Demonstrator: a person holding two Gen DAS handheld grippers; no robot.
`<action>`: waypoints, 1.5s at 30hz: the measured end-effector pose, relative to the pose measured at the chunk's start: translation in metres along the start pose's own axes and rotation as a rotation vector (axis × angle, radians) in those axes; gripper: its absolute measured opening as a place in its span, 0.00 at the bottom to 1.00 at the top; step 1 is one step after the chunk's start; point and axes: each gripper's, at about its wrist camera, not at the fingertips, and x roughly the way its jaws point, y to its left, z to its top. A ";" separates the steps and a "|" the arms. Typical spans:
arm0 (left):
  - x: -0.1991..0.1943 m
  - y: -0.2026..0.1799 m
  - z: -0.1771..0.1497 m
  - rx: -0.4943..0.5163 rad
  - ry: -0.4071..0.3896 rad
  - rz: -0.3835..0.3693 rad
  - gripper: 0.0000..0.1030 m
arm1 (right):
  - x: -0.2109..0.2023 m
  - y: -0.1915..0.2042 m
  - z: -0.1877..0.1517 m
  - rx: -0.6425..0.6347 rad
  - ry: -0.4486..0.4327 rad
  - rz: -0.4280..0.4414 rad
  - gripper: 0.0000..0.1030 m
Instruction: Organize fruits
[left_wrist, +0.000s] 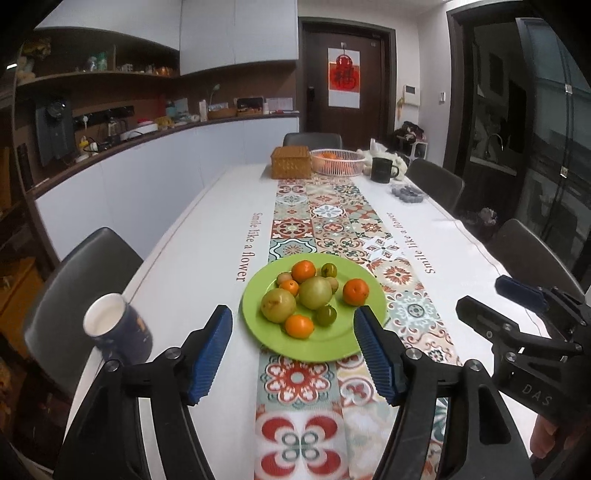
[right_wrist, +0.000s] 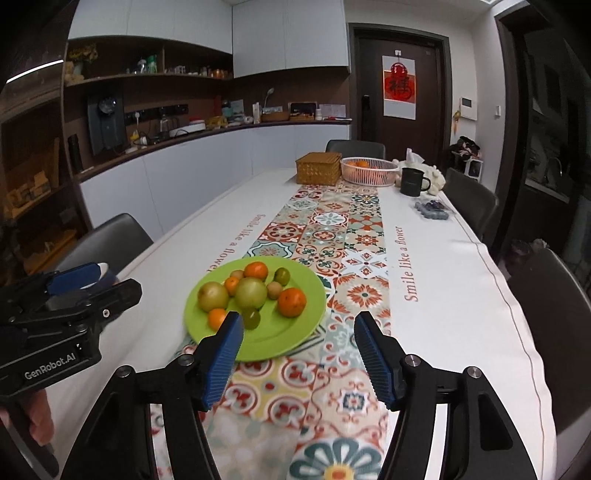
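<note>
A green plate (left_wrist: 332, 347) (right_wrist: 280, 339) rests on the patterned table runner. It holds several fruits: oranges (left_wrist: 355, 291), larger green fruits (left_wrist: 315, 292), small dark green ones (left_wrist: 326, 315) and small brown ones. My left gripper (left_wrist: 291, 312) hovers just in front of the plate's near rim, open and empty. In the right wrist view my right gripper (right_wrist: 299, 315) stands at the plate's near right edge, also open with nothing between its blue pads (right_wrist: 373, 354). Each gripper shows at the side of the other's view, the right gripper (left_wrist: 495, 299) and the left gripper (right_wrist: 92, 280).
A navy mug (left_wrist: 118, 328) stands near the table's left edge. At the far end are a wicker box (left_wrist: 291, 162), a white basket (left_wrist: 338, 168) with oranges, a black mug (left_wrist: 382, 170) and a tray of blueberries (left_wrist: 408, 194). Grey chairs (left_wrist: 85, 280) line both sides.
</note>
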 end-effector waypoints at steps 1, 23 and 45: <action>-0.006 -0.001 -0.002 -0.001 -0.004 -0.002 0.69 | -0.006 0.000 -0.001 0.000 -0.005 -0.002 0.66; -0.116 -0.013 -0.053 0.035 -0.087 0.040 0.90 | -0.109 0.016 -0.044 -0.001 -0.080 -0.044 0.81; -0.131 -0.010 -0.063 0.022 -0.105 0.056 1.00 | -0.124 0.022 -0.054 -0.013 -0.085 -0.045 0.81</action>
